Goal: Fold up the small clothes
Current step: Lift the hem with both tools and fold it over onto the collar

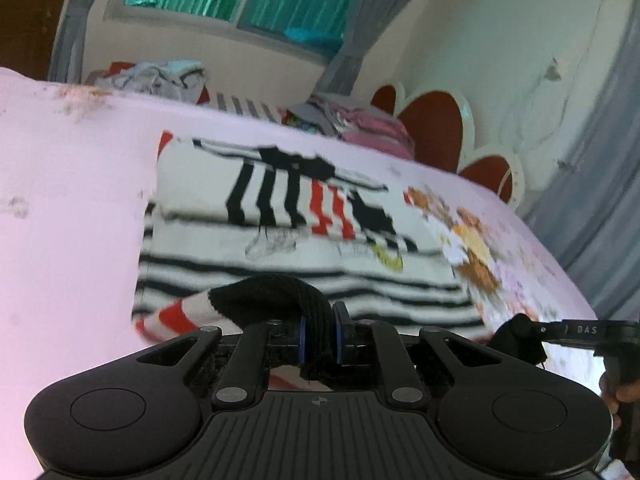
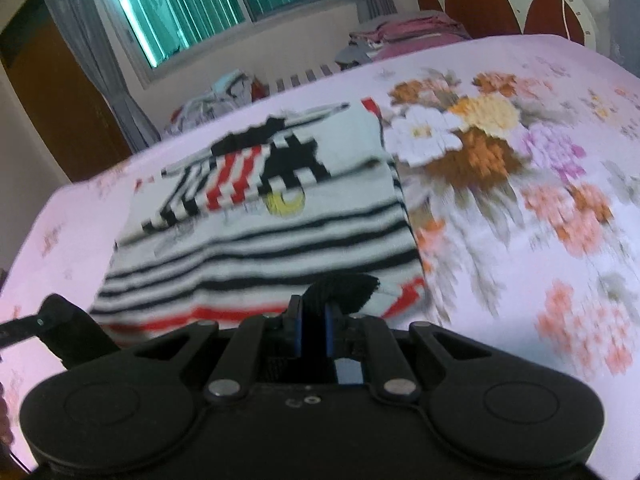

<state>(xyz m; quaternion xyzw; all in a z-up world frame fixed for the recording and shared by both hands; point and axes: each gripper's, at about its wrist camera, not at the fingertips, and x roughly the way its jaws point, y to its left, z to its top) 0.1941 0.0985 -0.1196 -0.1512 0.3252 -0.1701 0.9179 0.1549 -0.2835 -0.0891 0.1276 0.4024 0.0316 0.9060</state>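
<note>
A small white garment with black and red stripes and a cartoon print (image 1: 304,240) lies folded on the pink floral bedsheet (image 1: 72,220); it also shows in the right wrist view (image 2: 260,232). My left gripper (image 1: 319,336) is shut on the garment's black near-left edge. My right gripper (image 2: 313,330) is shut on the black near-right edge. The right gripper shows at the far right of the left wrist view (image 1: 524,336); the left gripper shows at the lower left of the right wrist view (image 2: 60,320). Both views are blurred.
A heap of loose clothes (image 1: 160,76) lies beyond the bed's far edge, and a folded pink pile (image 1: 372,128) near the red and white headboard (image 1: 436,120). A window with grey curtains (image 2: 192,4) is behind. Floral print (image 2: 480,152) covers the sheet to the right.
</note>
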